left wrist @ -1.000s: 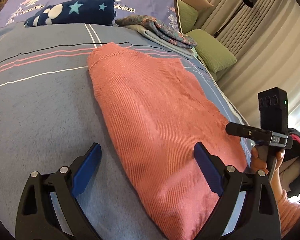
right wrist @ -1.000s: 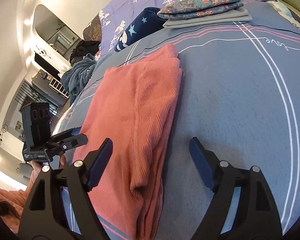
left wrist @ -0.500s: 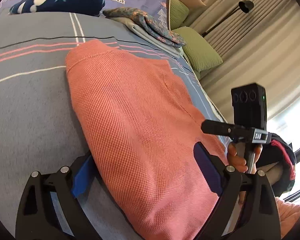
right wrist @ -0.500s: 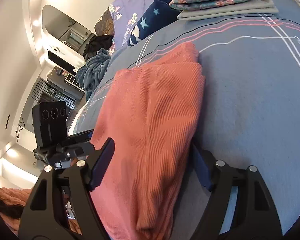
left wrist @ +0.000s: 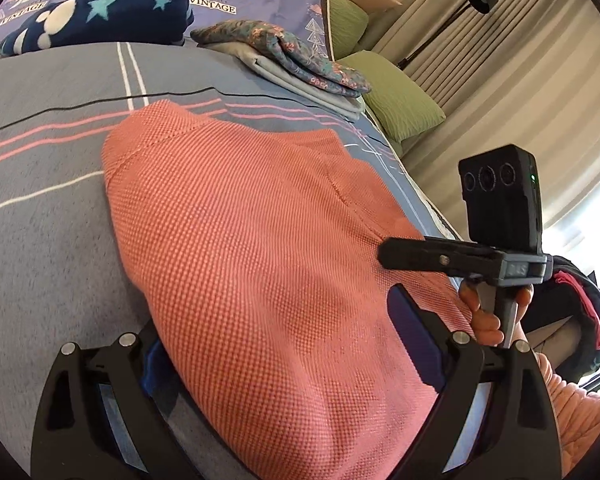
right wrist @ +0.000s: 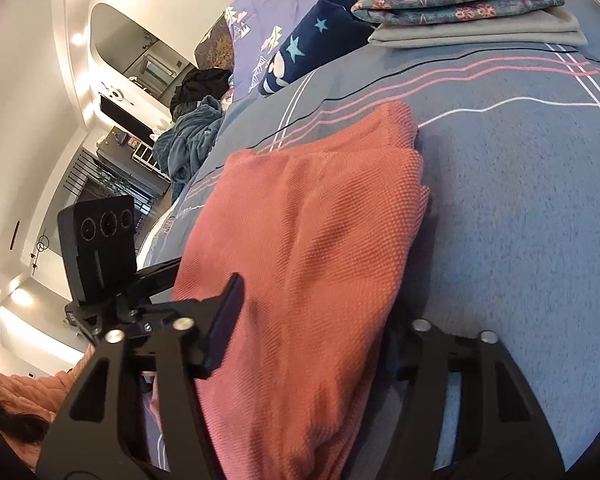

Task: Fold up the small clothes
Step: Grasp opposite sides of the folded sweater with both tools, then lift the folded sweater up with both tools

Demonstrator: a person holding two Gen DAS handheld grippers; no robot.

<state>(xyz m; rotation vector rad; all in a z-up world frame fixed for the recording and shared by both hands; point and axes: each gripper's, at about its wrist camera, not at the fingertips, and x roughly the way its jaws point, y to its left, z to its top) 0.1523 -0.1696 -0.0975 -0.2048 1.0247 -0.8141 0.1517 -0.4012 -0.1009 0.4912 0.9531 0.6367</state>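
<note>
The left claw (left wrist: 284, 348) straddles the pink garment (left wrist: 260, 248) on the bed (left wrist: 40, 208); the right claw (left wrist: 440, 258) hovers beside it.

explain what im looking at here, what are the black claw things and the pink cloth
No robot here: a person holds a hand-operated clamp in each hand, and each clamp carries a wide-angle camera looking forward along its own jaws. One picture comes from the left gripper, the other from the right gripper; each also shows the other tool off to one side.

The salmon-pink waffle-knit garment lies partly folded on the grey striped bedspread. Both pairs of black jaws with blue pads straddle its near end, one on each side. The right jaws have just been closing on it, but the pads do not clearly pinch it yet.

Further back lie a folded floral cloth on grey ones and a navy star-patterned fleece.
</note>
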